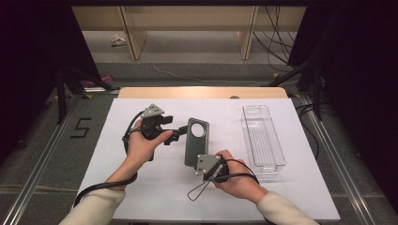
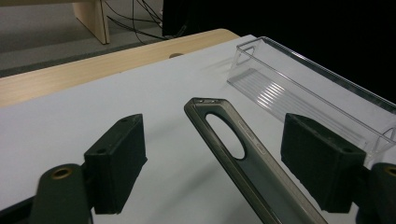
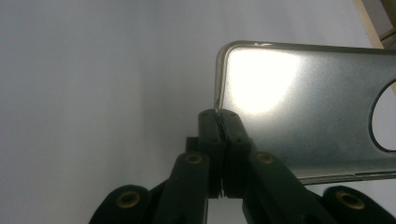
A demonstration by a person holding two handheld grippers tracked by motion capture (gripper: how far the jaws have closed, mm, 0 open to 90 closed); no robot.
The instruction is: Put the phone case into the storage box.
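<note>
A grey translucent phone case [image 1: 196, 140] with a round camera hole is held just above the white sheet, in the middle of the table. My right gripper [image 1: 200, 165] is shut on the edge of its near end; in the right gripper view the jaws [image 3: 223, 123] pinch the case [image 3: 303, 107] at its corner. My left gripper [image 1: 180, 132] comes in from the left at the case's far end. In the left gripper view its jaws [image 2: 218, 161] stand open, one pad on each side of the case [image 2: 247, 177], neither touching it.
A long clear plastic tray [image 1: 263, 136] lies empty to the right of the case, also in the left gripper view [image 2: 299, 88]. The white sheet [image 1: 141, 187] covers the table; a wooden strip [image 1: 202, 92] shows at its far edge. Cables trail from both grippers.
</note>
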